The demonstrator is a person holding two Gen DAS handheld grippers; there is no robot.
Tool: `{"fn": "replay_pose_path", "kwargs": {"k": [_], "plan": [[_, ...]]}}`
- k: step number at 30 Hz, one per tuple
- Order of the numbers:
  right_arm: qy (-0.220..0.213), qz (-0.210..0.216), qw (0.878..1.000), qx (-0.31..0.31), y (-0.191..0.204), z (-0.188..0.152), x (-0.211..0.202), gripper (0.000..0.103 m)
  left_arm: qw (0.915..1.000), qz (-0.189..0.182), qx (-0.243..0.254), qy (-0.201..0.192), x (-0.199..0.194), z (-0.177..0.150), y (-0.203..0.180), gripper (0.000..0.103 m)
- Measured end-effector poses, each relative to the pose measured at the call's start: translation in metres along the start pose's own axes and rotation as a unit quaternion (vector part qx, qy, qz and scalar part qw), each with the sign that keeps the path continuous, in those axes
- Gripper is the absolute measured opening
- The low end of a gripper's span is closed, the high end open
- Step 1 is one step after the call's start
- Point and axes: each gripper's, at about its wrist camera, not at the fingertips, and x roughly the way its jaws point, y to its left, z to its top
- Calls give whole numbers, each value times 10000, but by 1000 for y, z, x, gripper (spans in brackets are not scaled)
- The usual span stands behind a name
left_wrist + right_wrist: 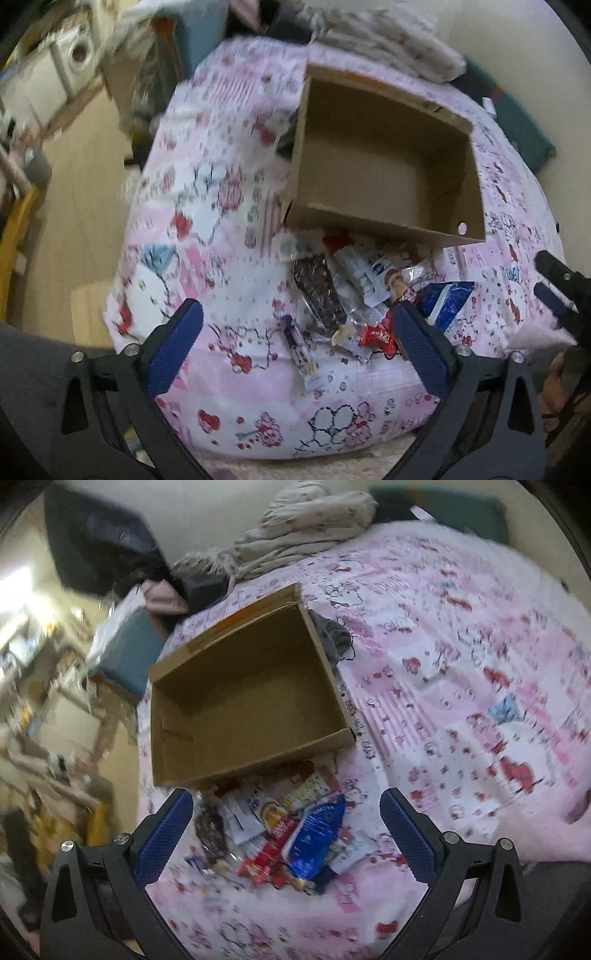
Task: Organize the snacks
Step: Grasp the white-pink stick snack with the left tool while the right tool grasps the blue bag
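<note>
From the left wrist: left tool spread wide, gripping nothing, hovering over the snack pile heaped on the pink bedspread right against the near wall of the empty cardboard box. Dark speckled packet in the middle, probably light and crinkly, so best pinched across the flat body rather than a slick sealed end. Small red wrapper just beside the right finger, likely tiny and slippery (easy to squirt out). Other tool's tips peeking in at the far right edge. From the right wrist: right tool also wide apart and holding nothing, with the same pile between it and the box. Blue foil bag on top, looking puffy and soft, so a gentle squeeze mid-bag or at the crimped seam. Red box-like pack touching it, seemingly stiffer, easier across its narrow sides. Soft bed underneath, so pressing down probably just sinks things.
</note>
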Motion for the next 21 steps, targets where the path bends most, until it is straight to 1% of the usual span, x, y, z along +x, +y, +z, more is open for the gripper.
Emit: {"fn": "replay_pose_path", "kwargs": {"k": [1, 3, 5, 7, 8, 9, 10, 12, 14, 16, 17, 18, 19, 20, 21], "plan": [[-8, 21, 10000, 79, -2, 0, 2, 103, 9999, 22, -82, 125, 7, -1, 2, 96], [52, 66, 9997, 217, -7, -3, 11, 103, 9992, -5, -216, 322, 19, -3, 5, 87], [211, 59, 9993, 315, -12, -7, 21, 103, 9975, 22, -375, 597, 36, -8, 9, 81], [305, 61, 9987, 411, -16, -9, 26, 103, 9946, 61, -520, 901, 54, -15, 11, 70], [325, 56, 9985, 444, -18, -9, 27, 103, 9927, 94, -586, 1048, 62, -20, 11, 61], [329, 44, 9984, 460, -20, -9, 28, 103, 9910, 113, -642, 1173, 70, -25, 11, 55], [327, 18, 9983, 485, -22, -8, 28, 103, 9895, 130, -665, 1278, 75, -30, 9, 54], [339, -7, 9978, 565, -28, -7, 29, 103, 9867, 158, -594, 1503, 88, -41, 4, 48], [442, 2, 9963, 741, -36, -6, 33, 103, 9849, 212, -506, 1642, 98, -48, 1, 45], [653, 106, 9933, 950, -45, -5, 39, 92, 9828, 230, -505, 1760, 106, -54, 1, 45], [796, 163, 9911, 1058, -48, -6, 43, 80, 9824, 257, -506, 1780, 108, -55, 1, 43], [996, 186, 9880, 1167, -53, -7, 50, 75, 9824, 266, -511, 1776, 109, -56, 1, 42], [1164, 184, 9849, 1269, -56, -9, 56, 74, 9825, 268, -509, 1772, 110, -57, 2, 41], [1280, 157, 9827, 1328, -57, -10, 61, 68, 9823, 276, -504, 1781, 111, -57, 2, 38], [1443, 90, 9802, 1352, -57, -12, 69, 68, 9821, 306, -514, 1785, 112, -58, 3, 30]]}}
